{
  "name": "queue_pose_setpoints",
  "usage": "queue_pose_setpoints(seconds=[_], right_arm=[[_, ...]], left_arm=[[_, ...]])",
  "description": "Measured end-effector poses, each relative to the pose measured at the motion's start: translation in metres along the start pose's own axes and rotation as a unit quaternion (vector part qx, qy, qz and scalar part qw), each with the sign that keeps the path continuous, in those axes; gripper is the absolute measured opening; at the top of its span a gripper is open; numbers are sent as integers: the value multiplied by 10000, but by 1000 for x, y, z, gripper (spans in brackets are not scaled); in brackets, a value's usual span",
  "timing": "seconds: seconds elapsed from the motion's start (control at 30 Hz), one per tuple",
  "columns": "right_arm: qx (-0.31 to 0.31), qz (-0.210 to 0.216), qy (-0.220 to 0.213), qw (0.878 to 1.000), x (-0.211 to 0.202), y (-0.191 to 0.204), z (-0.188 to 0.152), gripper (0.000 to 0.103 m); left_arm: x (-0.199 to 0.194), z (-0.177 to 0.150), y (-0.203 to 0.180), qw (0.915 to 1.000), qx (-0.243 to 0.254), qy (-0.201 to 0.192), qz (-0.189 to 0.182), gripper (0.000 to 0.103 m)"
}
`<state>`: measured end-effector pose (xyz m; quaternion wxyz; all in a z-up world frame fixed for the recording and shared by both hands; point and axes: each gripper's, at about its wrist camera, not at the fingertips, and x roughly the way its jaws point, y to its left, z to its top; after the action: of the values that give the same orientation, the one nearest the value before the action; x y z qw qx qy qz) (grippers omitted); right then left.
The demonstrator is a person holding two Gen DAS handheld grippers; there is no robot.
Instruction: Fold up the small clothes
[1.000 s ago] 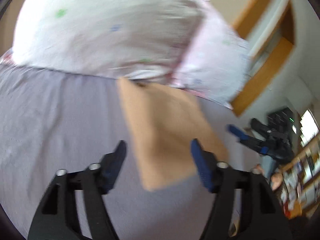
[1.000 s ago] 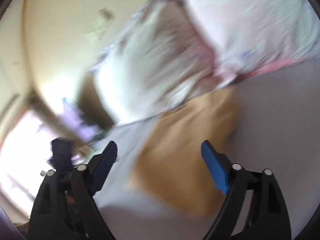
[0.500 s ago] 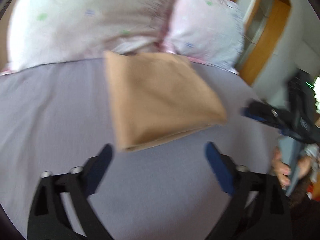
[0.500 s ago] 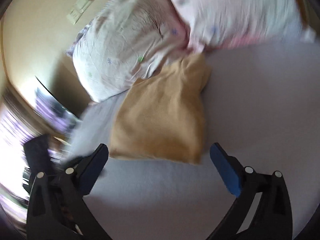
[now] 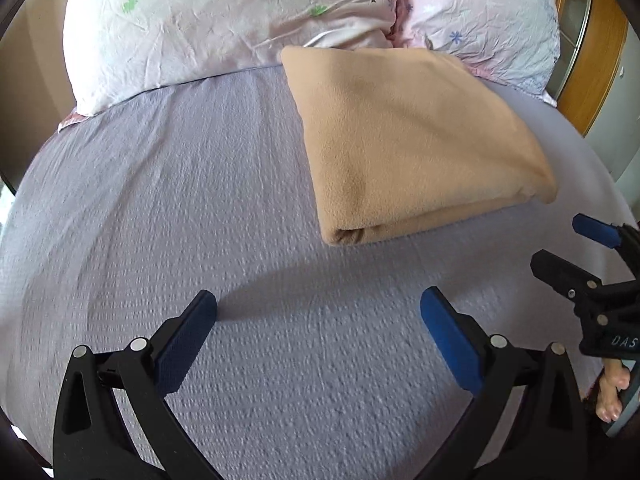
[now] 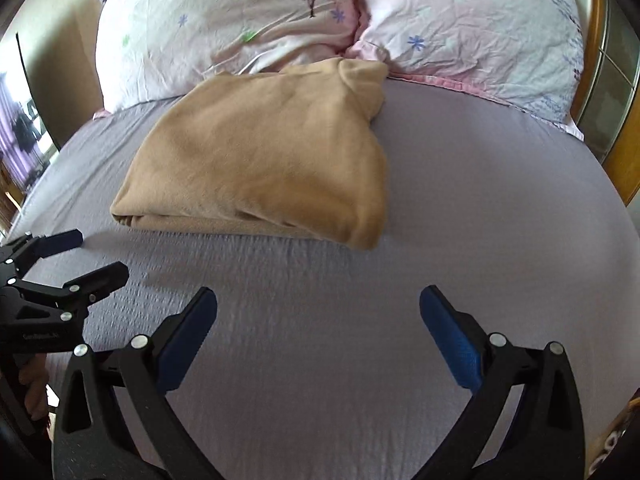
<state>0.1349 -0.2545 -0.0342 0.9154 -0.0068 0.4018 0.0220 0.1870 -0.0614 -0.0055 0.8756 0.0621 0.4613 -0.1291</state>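
While the folded tan garment [image 5: 412, 136] lies mid-frame on the bed [image 5: 200, 200], my left tool [image 5: 318, 316] and right tool [image 6: 318, 316] gape wide, empty.

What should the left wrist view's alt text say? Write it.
A folded tan garment lies on a lilac bedsheet against two floral pillows. The open left gripper hovers empty; the right gripper shows at the edge.

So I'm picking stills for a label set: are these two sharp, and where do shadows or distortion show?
Left wrist view: sharp, folded tan fleece garment crisp; soft shadow on the lilac textured bedsheet ahead of the left hand-held gripper; fisheye bows the bed. Right wrist view: mostly sharp, slight smear at the left edge; same curvature.
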Motion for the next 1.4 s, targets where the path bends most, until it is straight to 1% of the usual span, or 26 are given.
queue_pose_setpoints(seconds=[0.1,0.53,1.4], right_arm=[[-45,-107,161,9998,5,5,-6,101],[28,-131,245,9996,6,5,-8,101],[47,-143,254,9996,8,5,-7,101]], left_arm=[[-2,-5,-4,9999,89,-1,131,102],[-5,-7,-4,9998,84,-54,146,102],[-5,-6,-3,9998,80,-57,148,102]])
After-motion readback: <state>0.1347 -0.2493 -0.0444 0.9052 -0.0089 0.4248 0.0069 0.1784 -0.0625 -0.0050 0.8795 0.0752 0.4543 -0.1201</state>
